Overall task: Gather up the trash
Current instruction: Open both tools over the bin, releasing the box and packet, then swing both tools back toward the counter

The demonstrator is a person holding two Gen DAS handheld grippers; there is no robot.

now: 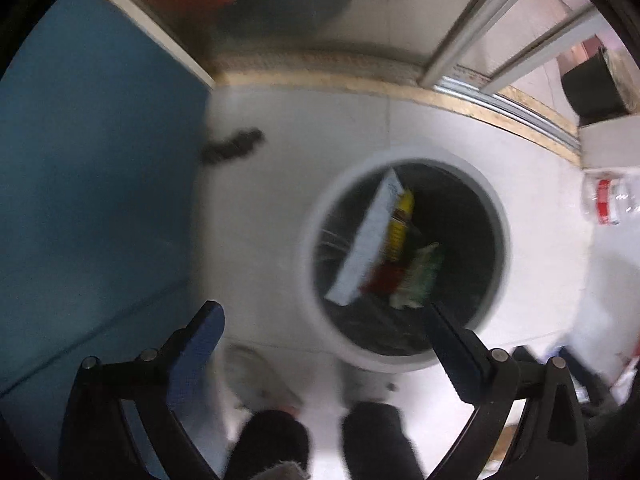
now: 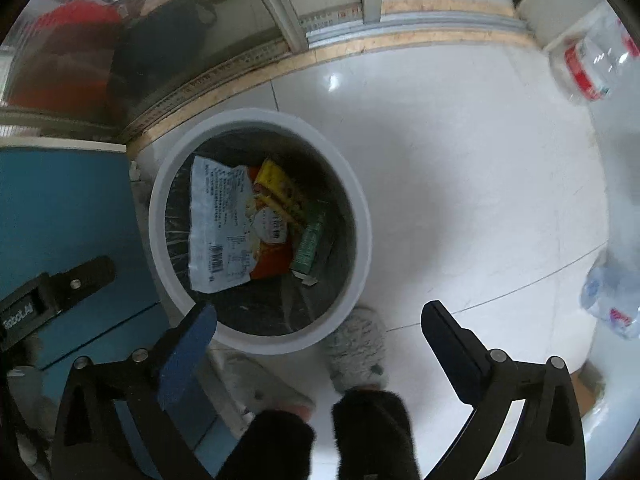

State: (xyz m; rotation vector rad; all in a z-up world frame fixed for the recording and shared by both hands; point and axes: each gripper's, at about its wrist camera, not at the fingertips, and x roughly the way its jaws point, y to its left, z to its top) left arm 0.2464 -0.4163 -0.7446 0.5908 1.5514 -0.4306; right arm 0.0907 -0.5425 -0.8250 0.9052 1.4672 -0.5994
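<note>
Now both claws, left (image 1: 322,314) and right (image 2: 318,316), gape empty above the bin (image 2: 362,216); wrappers (image 2: 218,224) lie inside. Next trash, a bottle (image 2: 588,68), lies near the floor's far edge; approach low.

Looks like I'm in someone's home: white tiled floor (image 2: 460,200), sliding door track (image 2: 420,24), my fuzzy slippers (image 2: 360,356) by a bin (image 2: 360,216).
</note>
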